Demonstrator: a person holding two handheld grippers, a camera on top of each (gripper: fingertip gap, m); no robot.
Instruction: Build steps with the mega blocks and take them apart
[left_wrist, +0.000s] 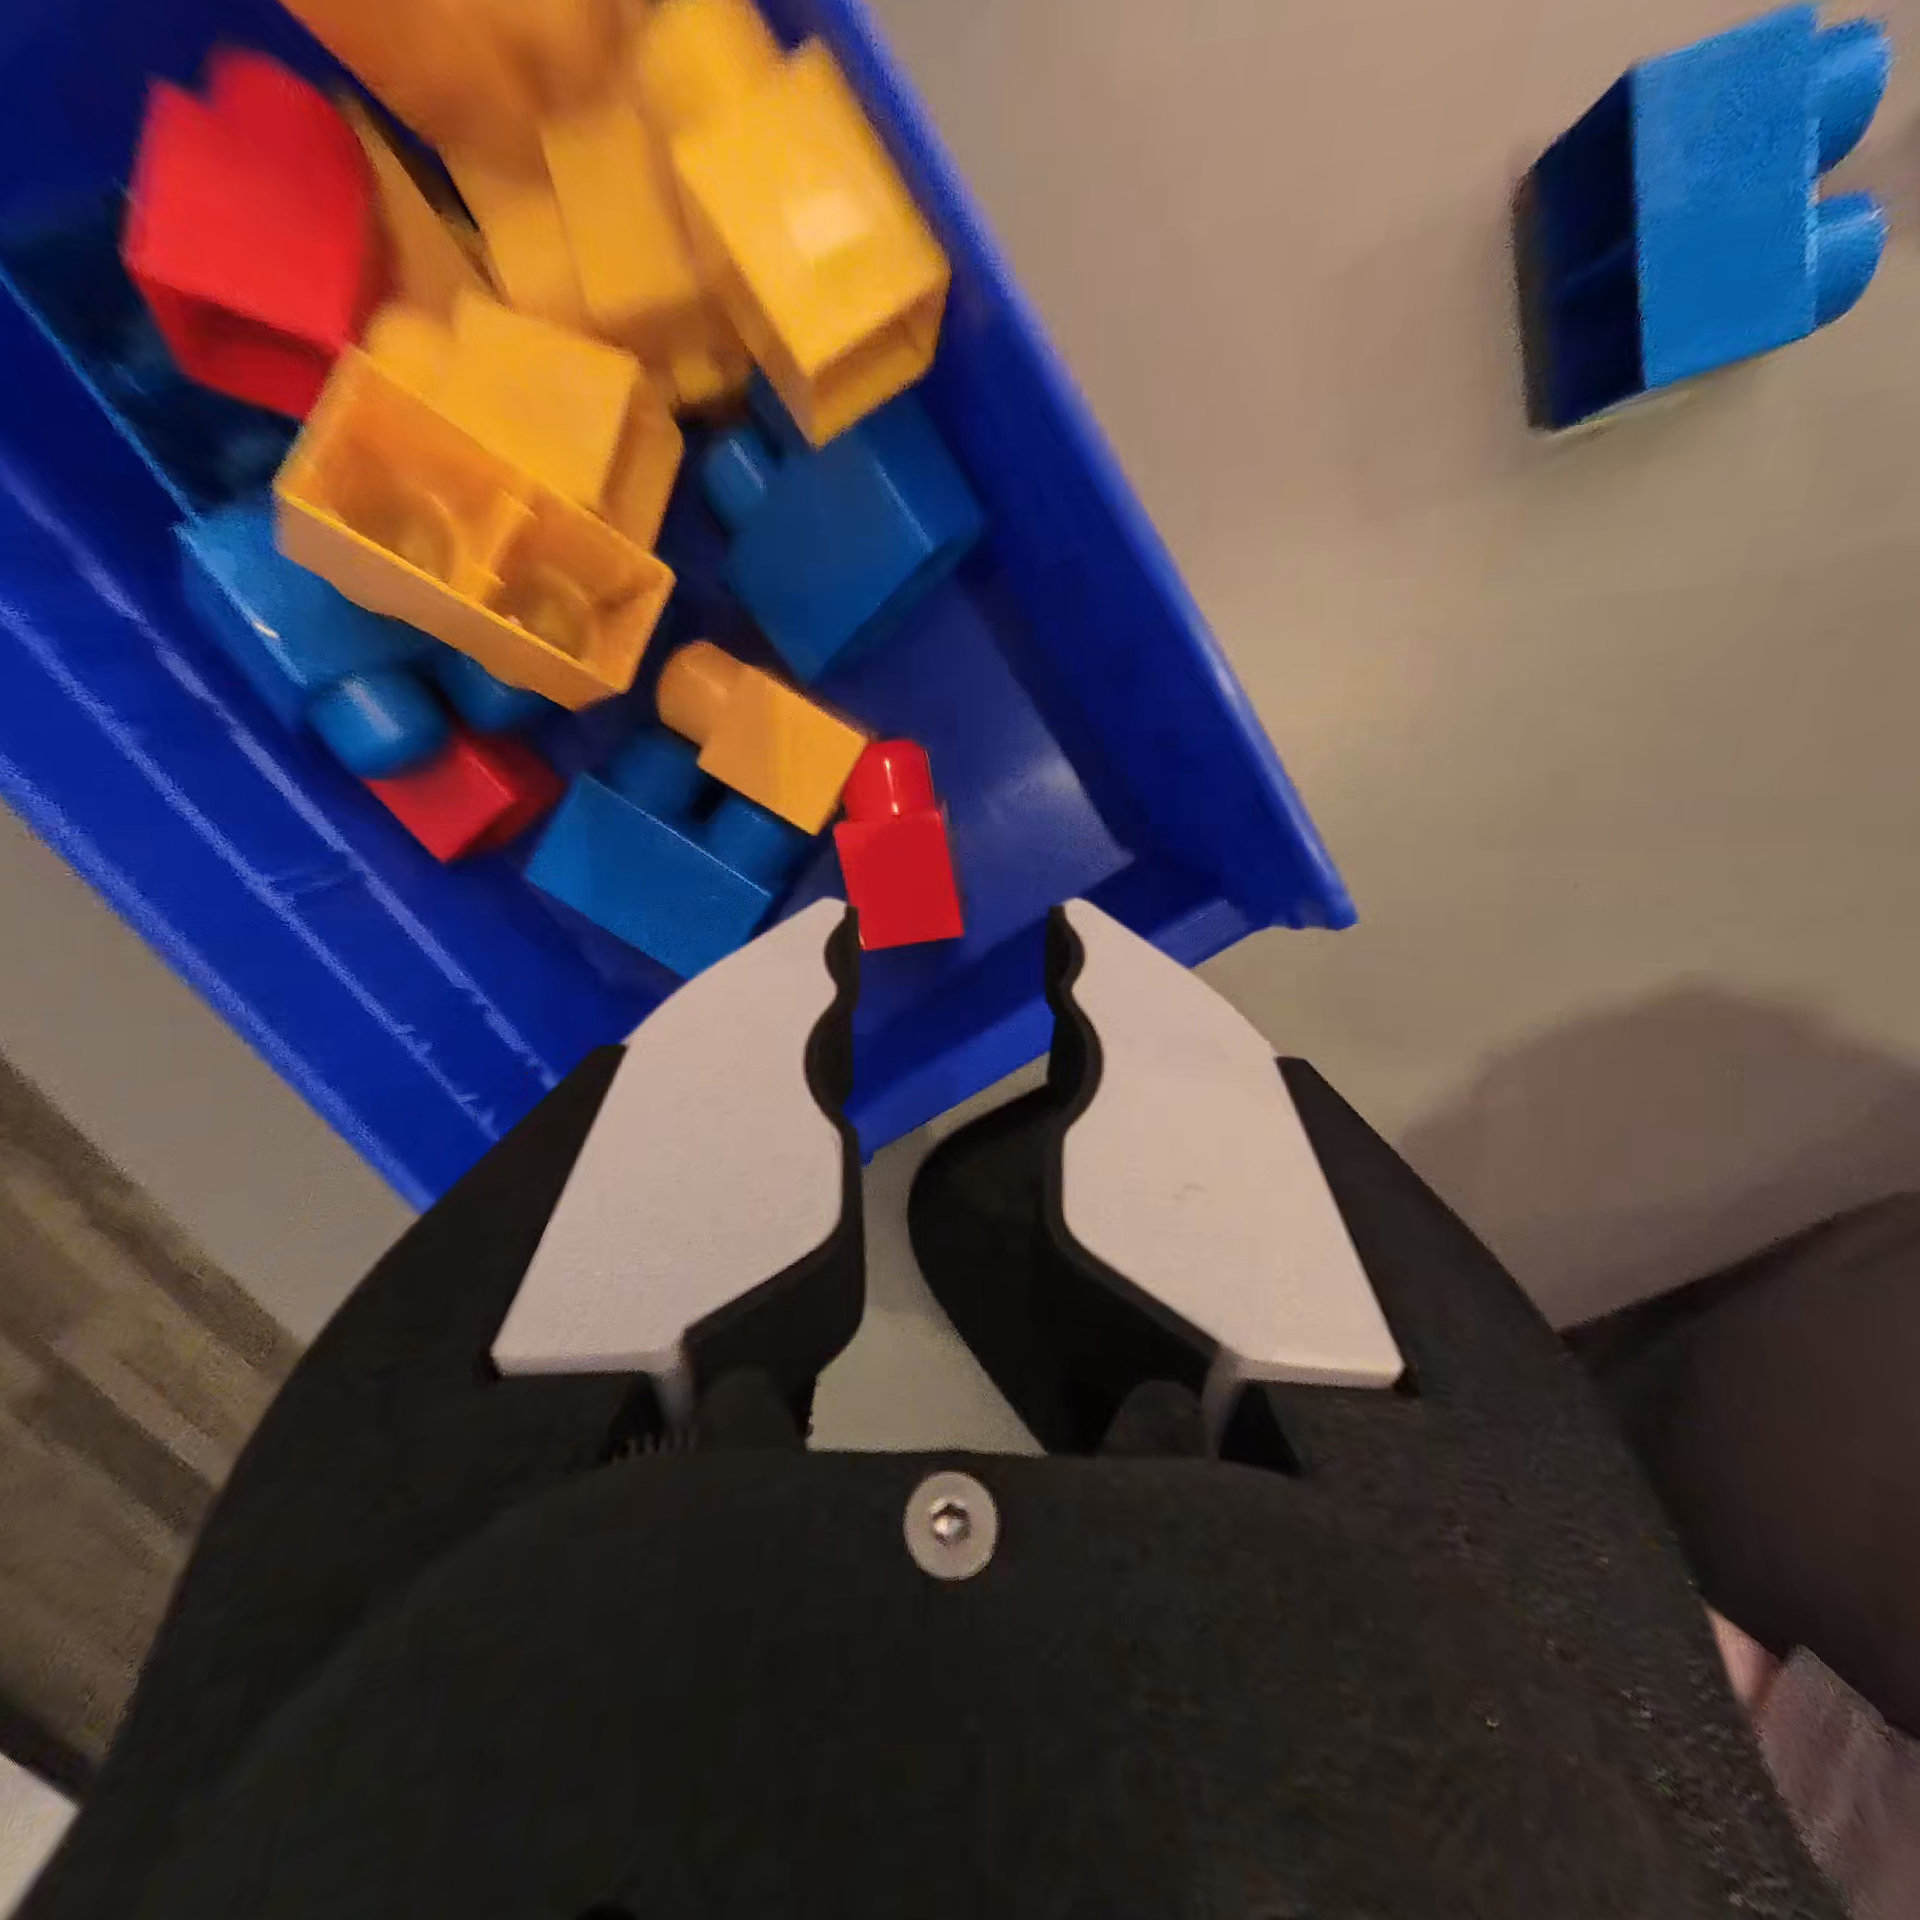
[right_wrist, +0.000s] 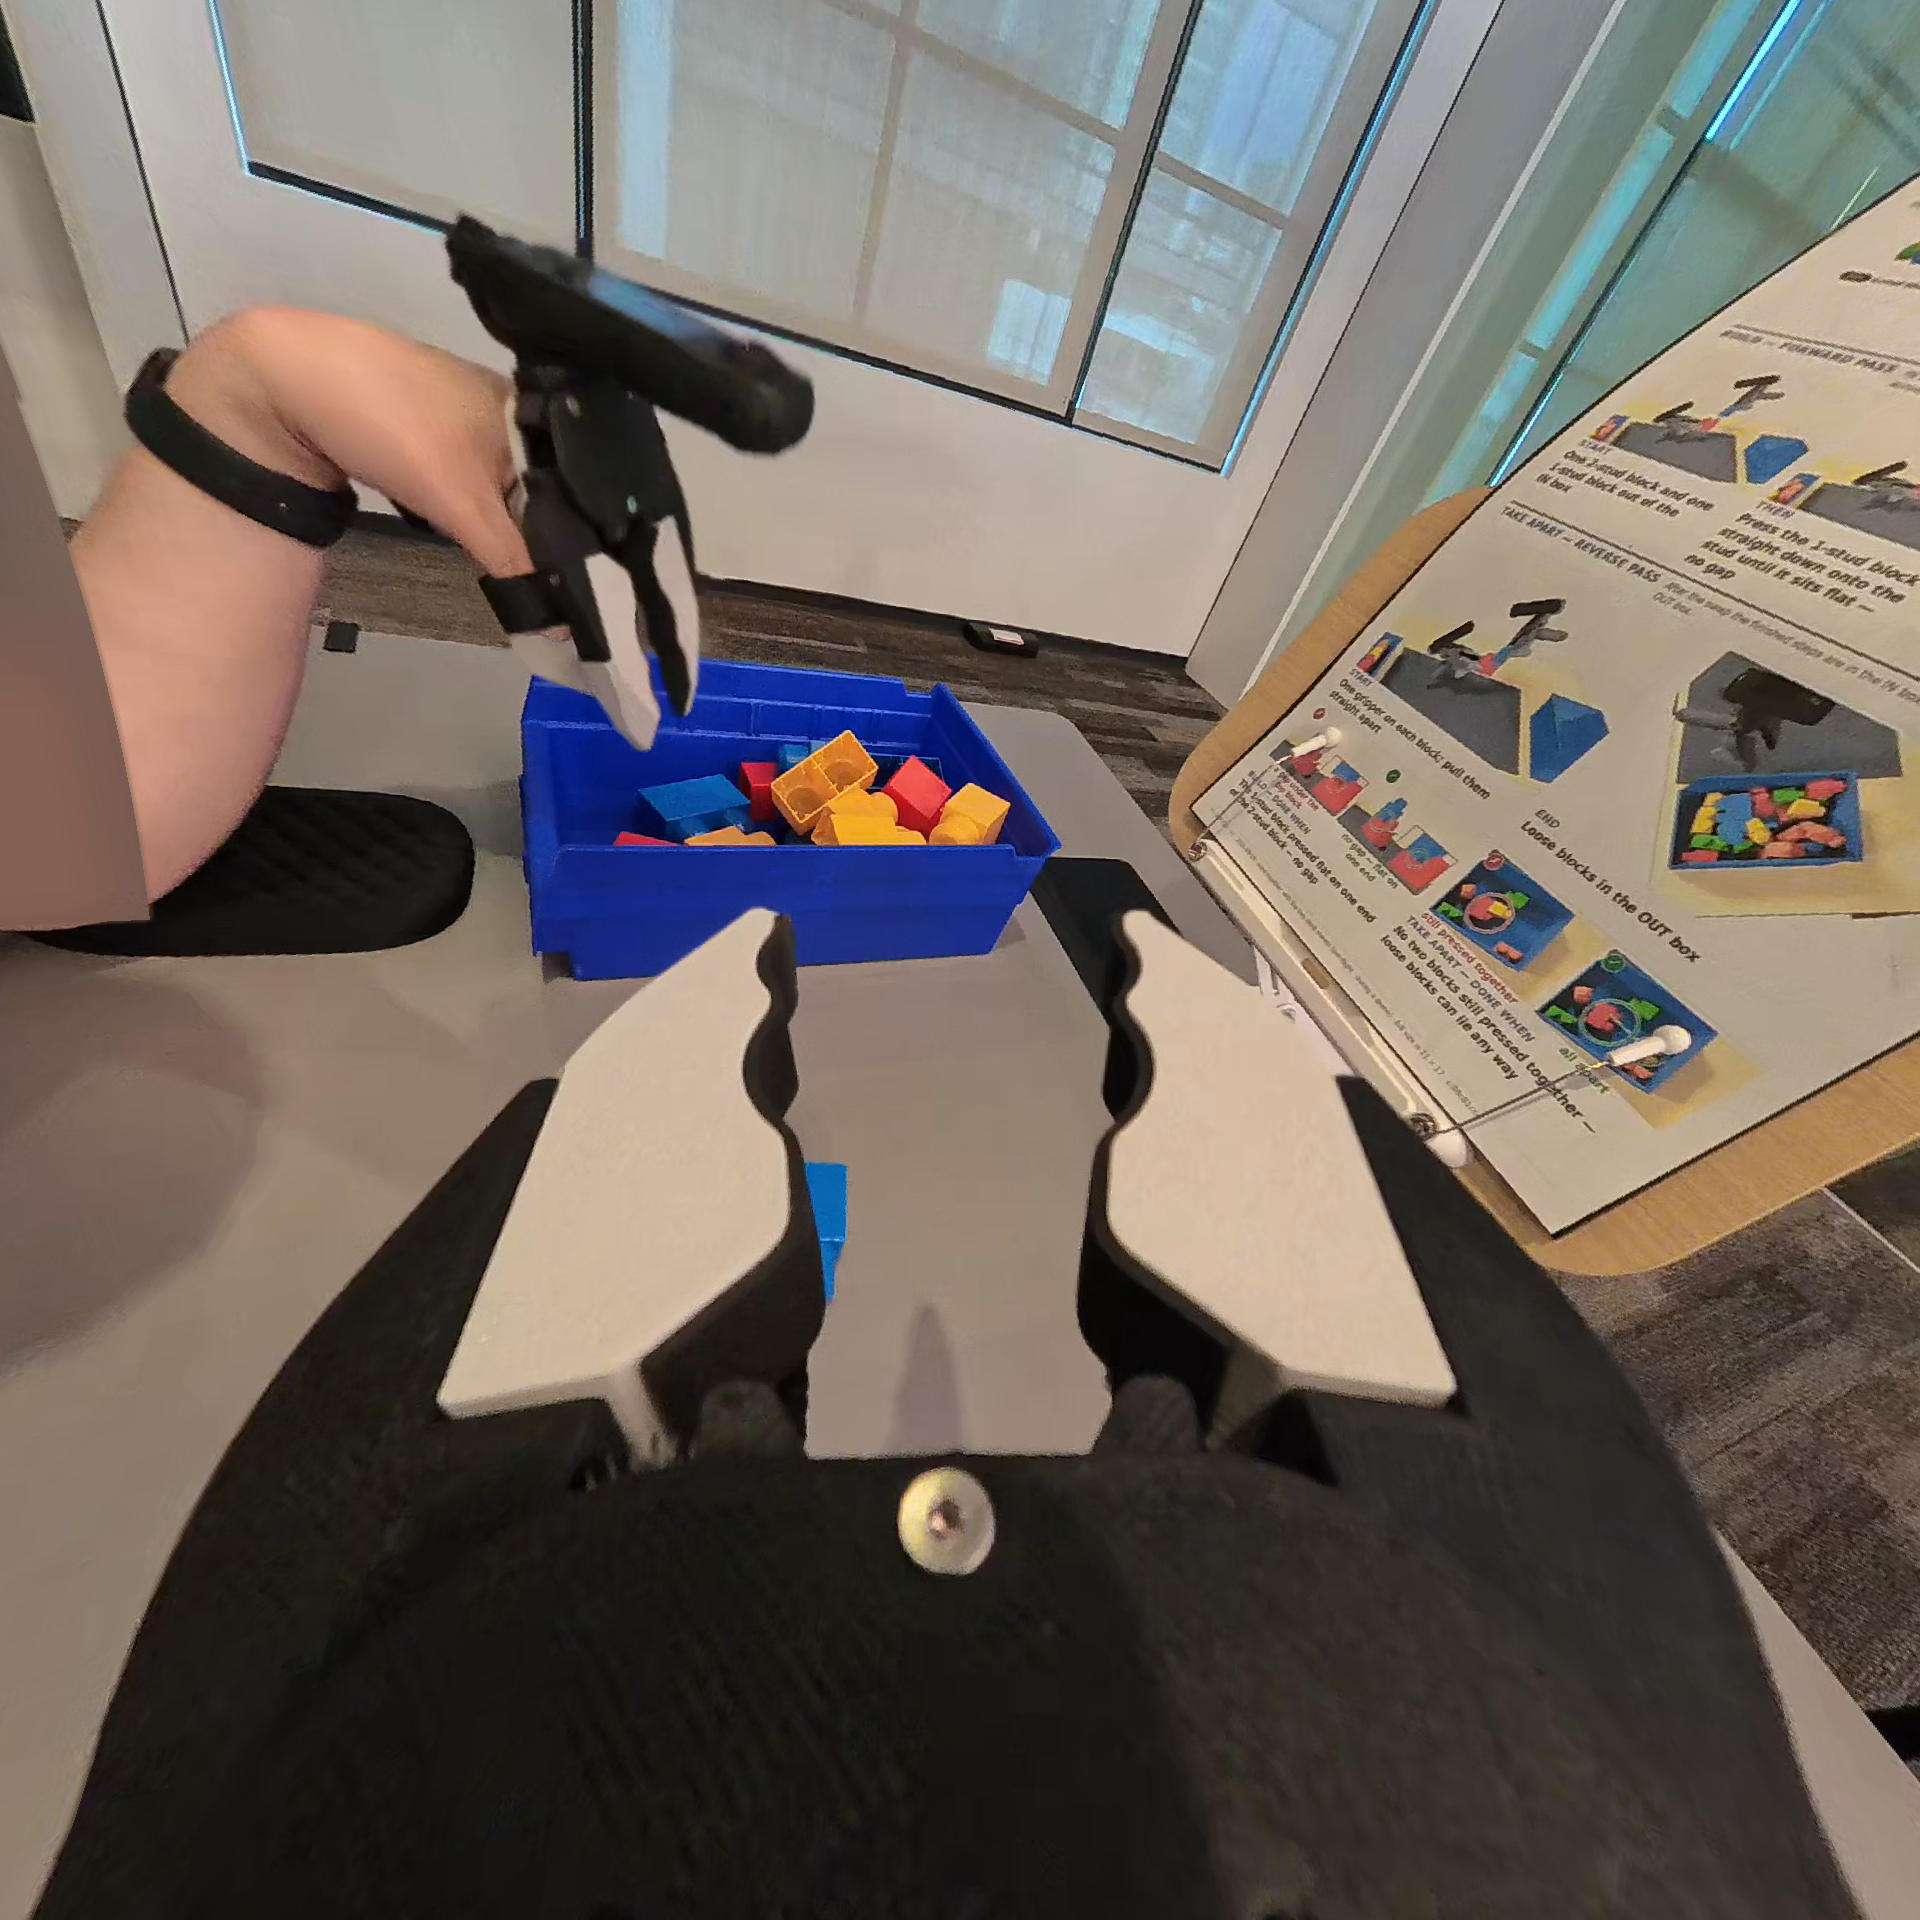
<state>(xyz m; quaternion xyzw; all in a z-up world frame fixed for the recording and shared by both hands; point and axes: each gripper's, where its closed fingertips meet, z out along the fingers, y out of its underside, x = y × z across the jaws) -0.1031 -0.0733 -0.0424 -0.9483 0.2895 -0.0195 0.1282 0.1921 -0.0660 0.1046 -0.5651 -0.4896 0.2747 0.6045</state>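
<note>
A blue bin (left_wrist: 1164, 582) holds several loose yellow, blue and red mega blocks. My left gripper (left_wrist: 951, 920) is open and empty, hovering over the bin's near end. A small red one-stud block (left_wrist: 899, 852) lies in the bin just past its left fingertip. A blue two-stud block (left_wrist: 1704, 229) lies on its side on the grey table outside the bin. In the right wrist view, my right gripper (right_wrist: 951, 925) is open and empty above the table, in front of the bin (right_wrist: 779, 904). The blue block (right_wrist: 826, 1226) peeks out behind its left finger. The left gripper (right_wrist: 662, 715) hangs over the bin's left end.
A printed instruction board (right_wrist: 1558, 831) leans on a wooden stand at the right. A black padded rest (right_wrist: 260, 862) lies left of the bin. A person's hand with a black wristband (right_wrist: 239, 468) holds the left gripper. The table edge and carpet are at the right. The left gripper's tips are roughly 35 centimetres from the right gripper's.
</note>
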